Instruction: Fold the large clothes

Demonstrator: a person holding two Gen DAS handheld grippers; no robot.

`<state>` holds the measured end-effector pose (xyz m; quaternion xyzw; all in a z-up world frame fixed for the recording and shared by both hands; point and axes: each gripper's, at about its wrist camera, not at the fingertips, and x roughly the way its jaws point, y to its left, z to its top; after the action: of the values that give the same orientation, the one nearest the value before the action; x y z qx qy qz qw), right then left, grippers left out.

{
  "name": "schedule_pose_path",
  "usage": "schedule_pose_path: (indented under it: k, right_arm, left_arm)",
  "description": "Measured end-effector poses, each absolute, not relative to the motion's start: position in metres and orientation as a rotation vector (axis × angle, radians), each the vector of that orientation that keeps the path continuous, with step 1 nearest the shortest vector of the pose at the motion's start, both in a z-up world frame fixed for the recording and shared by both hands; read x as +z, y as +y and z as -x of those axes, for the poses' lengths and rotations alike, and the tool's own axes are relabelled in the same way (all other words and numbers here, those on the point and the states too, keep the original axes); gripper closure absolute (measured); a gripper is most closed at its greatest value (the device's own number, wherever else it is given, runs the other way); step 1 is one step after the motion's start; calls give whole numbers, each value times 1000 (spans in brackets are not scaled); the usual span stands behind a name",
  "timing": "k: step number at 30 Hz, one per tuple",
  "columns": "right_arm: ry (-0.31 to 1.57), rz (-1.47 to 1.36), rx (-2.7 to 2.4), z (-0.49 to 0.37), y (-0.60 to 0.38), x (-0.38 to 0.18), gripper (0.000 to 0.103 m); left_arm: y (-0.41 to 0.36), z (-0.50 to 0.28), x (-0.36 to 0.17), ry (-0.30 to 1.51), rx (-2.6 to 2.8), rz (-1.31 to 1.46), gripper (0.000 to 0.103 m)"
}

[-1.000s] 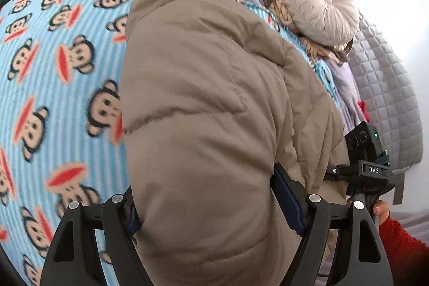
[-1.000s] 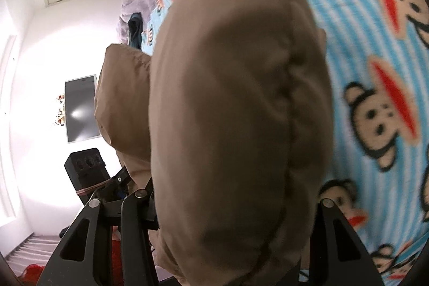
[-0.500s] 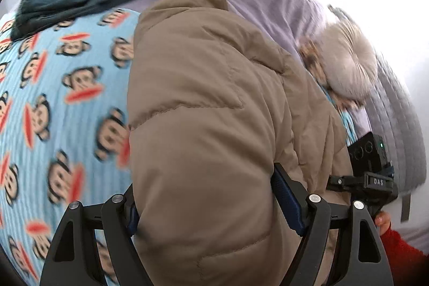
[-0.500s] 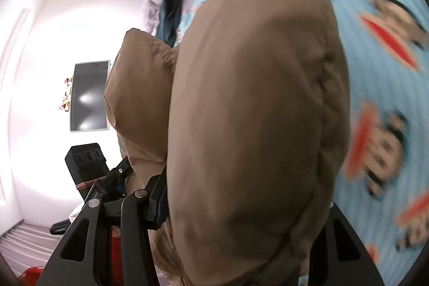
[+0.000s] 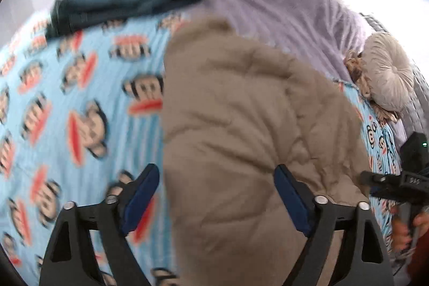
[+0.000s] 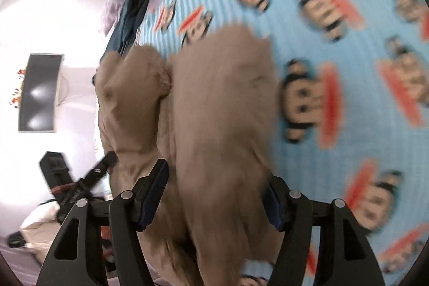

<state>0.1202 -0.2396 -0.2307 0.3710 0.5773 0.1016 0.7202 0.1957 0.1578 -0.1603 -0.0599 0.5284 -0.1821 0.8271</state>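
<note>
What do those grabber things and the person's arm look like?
Each hand-held gripper, the left and the right, has two black plastic fingers shaped like open triangles, joined by silver bolts, with dark blue pads inside. A black camera box with a tiny green light rides on top. The person's sleeve is red.

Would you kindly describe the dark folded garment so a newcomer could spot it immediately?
Start from the light-blue monkey-print blanket covering the bed. At its far edge, where it meets the lilac fleece blanket, lies the dark teal folded garment, flat and smooth, unlike the bulky tan puffer jacket.
</note>
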Motion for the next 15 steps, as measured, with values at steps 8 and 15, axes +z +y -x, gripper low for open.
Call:
schedule_pose_path:
  k: [8,15]
  right_arm:
    - [1130,-882,338,-91,-241,-180,37]
    - [1284,-717,273,-123,-152,-208,76]
  left_arm:
    - [165,-217,-146,1092,-348,140,24]
    - [111,-226,-146,1060,-362,48,24]
